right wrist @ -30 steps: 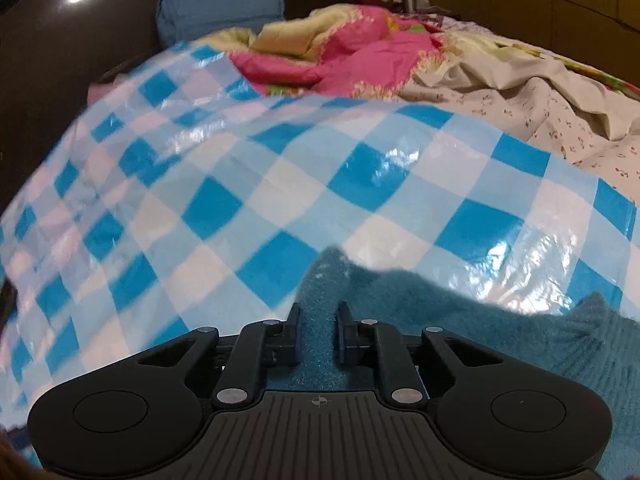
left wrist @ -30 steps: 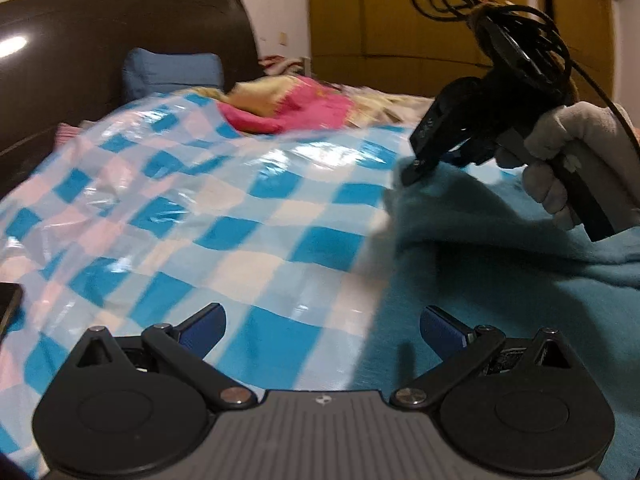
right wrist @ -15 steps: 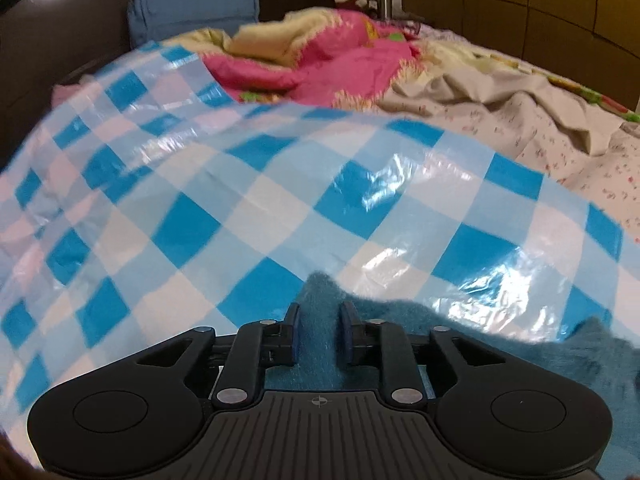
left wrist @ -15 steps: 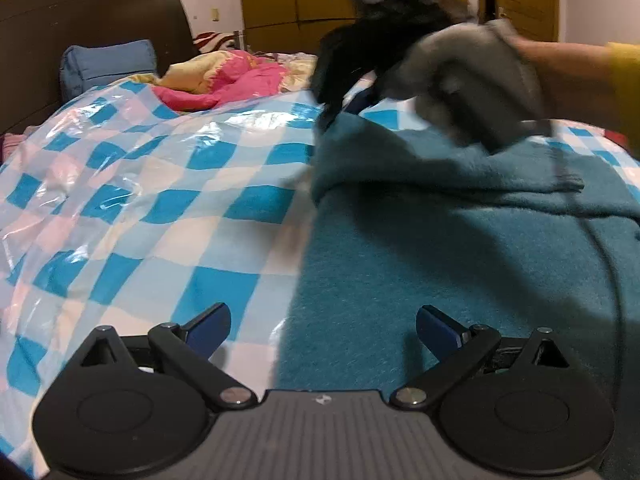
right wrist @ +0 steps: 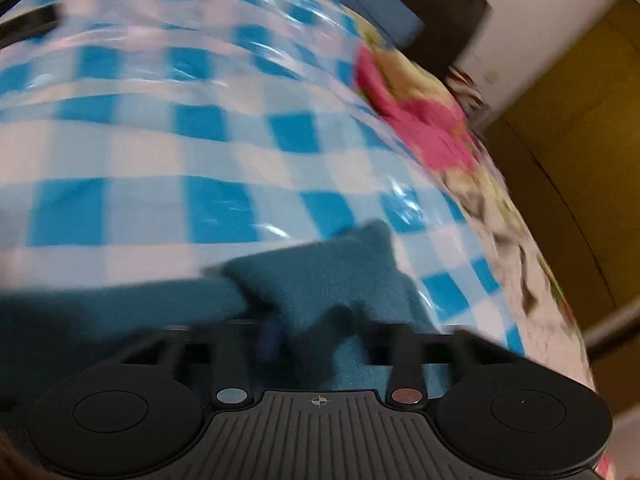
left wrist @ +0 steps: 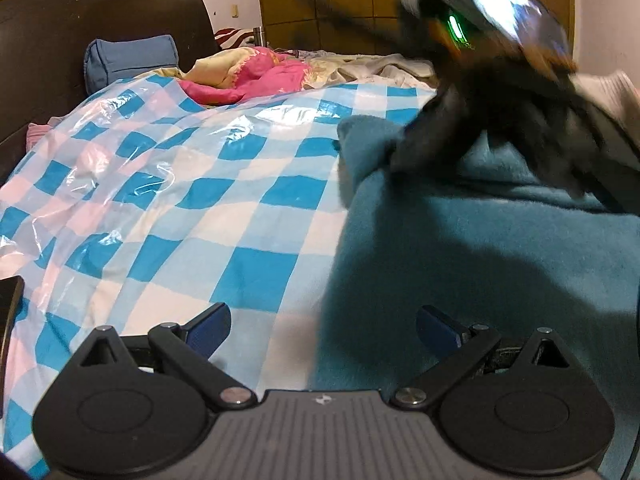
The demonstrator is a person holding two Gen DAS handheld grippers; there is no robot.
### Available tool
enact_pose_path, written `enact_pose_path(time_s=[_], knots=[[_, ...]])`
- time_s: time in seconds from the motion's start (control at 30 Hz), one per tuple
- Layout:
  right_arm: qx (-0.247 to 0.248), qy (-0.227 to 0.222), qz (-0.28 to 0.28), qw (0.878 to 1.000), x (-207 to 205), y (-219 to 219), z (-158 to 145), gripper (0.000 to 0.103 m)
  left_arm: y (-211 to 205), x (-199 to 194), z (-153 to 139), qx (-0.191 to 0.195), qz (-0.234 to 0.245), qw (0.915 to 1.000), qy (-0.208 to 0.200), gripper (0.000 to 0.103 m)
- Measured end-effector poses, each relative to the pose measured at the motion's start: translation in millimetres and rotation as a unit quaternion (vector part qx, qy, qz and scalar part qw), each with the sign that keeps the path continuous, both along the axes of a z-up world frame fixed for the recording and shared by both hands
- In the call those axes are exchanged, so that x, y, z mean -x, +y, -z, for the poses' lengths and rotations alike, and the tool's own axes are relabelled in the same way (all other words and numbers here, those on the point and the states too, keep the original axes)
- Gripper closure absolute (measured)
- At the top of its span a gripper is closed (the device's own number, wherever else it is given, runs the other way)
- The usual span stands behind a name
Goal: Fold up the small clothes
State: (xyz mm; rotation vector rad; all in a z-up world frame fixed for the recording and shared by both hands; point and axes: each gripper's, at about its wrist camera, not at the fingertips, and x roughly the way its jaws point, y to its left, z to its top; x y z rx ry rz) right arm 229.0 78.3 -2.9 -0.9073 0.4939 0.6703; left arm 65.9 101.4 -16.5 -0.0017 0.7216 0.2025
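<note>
A teal fleece garment (left wrist: 480,256) lies on the blue-and-white checked plastic sheet (left wrist: 192,184). My left gripper (left wrist: 324,326) is open just above the garment's near left edge, with nothing between its blue pads. My right gripper (left wrist: 404,156), blurred by motion and held in a gloved hand, grips the garment's far corner and carries it over the rest of the cloth. In the right wrist view that teal corner (right wrist: 332,272) sticks out from between the fingers of the right gripper (right wrist: 316,328), whose jaws are closing on it.
A pink and yellow blanket (left wrist: 248,76) and a blue pillow (left wrist: 128,56) lie at the head of the bed by the dark headboard (left wrist: 80,28). Pale floral bedding (right wrist: 516,240) lies to the right. A dark flat object (left wrist: 8,312) sits at the left edge.
The right gripper has swung sideways and rolled, dragging the teal corner with it over the garment. The left gripper has drifted slightly and stays open.
</note>
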Motion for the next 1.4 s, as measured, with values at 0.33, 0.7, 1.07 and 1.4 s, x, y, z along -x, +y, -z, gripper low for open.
enact_pose_path(time_s=[0.33, 0.7, 1.07, 1.4], knots=[[-0.233, 0.095, 0.142, 0.957, -40, -42, -50, 0.091, 0, -8, 5, 0.019, 0.036, 0.9991, 0.016, 0.0], [-0.308, 0.152, 0.192, 0.919, -52, -60, -57, 0.092, -12, 4, 1, 0.079, 0.084, 0.9928, 0.034, 0.056], [-0.322, 0.126, 0.263, 0.901, -61, -81, -42, 0.093, -32, 35, -10, -0.006, 0.088, 0.9959, 0.02, 0.072], [-0.347, 0.11, 0.249, 0.898, -55, -82, -59, 0.093, -55, 63, -31, 0.015, 0.174, 0.9845, -0.009, 0.076]])
